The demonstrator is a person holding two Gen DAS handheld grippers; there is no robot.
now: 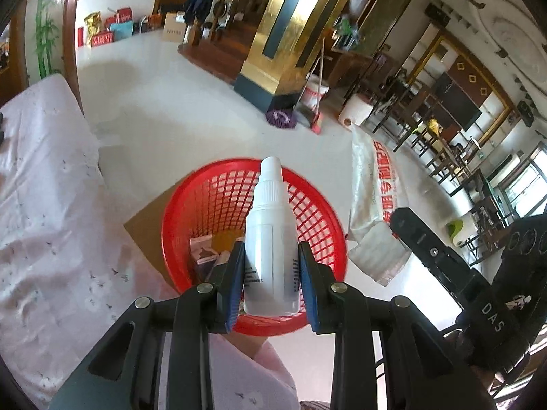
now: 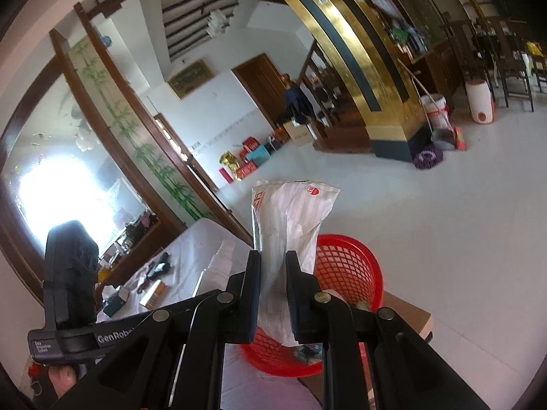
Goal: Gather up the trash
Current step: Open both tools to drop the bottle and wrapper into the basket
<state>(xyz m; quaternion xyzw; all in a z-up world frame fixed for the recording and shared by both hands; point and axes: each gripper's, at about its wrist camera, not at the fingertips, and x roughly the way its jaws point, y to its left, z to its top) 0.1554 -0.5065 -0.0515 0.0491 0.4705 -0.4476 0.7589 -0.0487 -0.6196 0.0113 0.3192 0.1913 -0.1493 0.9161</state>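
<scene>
My left gripper (image 1: 271, 256) is shut on a white plastic bottle (image 1: 270, 232), held upright over the red mesh basket (image 1: 321, 218). Small boxes (image 1: 203, 253) lie in the basket's bottom. In the left wrist view the white wrapper with red print (image 1: 372, 201) hangs to the right of the basket, held by the other gripper. My right gripper (image 2: 271, 263) is shut on that crinkled white wrapper (image 2: 290, 218), just above the near side of the red basket (image 2: 355, 266). The white bottle (image 2: 222, 256) shows faintly to the left in the right wrist view.
A table with a white patterned cloth (image 1: 44, 205) stands left of the basket, with small items (image 2: 154, 290) on it. Brown cardboard (image 1: 147, 232) lies under the basket. A gold pillar (image 1: 283, 44), a bucket and broom (image 1: 314, 102), and dark chairs (image 1: 444, 136) stand farther off.
</scene>
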